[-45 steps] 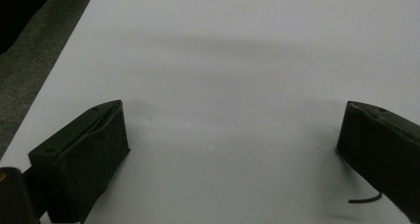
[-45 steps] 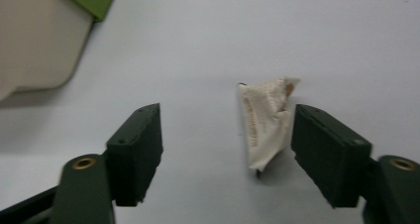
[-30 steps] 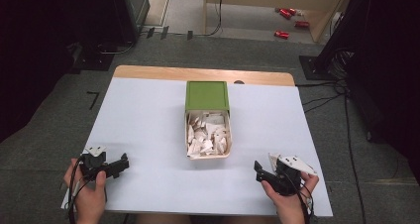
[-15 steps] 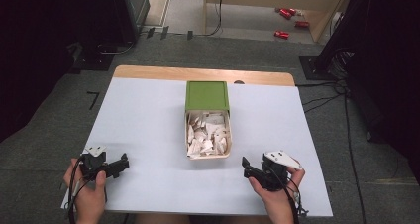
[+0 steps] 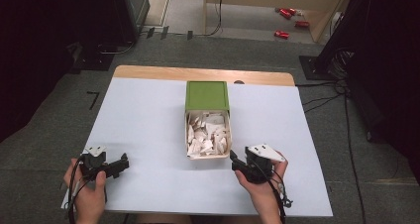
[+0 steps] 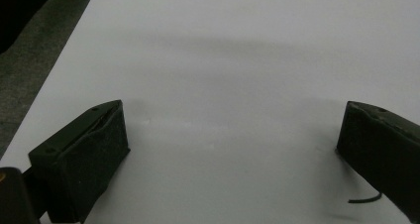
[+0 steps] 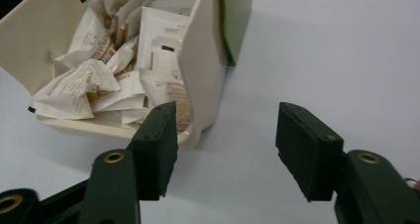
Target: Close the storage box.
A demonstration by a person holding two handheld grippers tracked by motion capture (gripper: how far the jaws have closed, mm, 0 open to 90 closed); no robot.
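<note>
A cream drawer (image 5: 208, 156) full of white packets (image 5: 208, 132) sticks out toward me from a green cover (image 5: 207, 95) in the middle of the table. My right gripper (image 5: 234, 160) sits just off the drawer's near right corner. In the right gripper view the jaws (image 7: 227, 130) stand apart over bare table, with the drawer's side wall (image 7: 205, 70) beside the left jaw. They have just been closing, with nothing between them. My left gripper (image 5: 124, 162) rests at the near left of the table, its jaws wide over the bare surface (image 6: 233, 135).
The white table top (image 5: 148, 120) has a wooden strip (image 5: 203, 74) along its far edge. Grey floor surrounds it, with cables (image 5: 322, 102) at the right and red objects (image 5: 287, 16) far back. Dark equipment stands at both sides.
My right hand has moved left toward the drawer's near right corner, and its jaws stand narrower than before. The left hand has stayed where it was.
</note>
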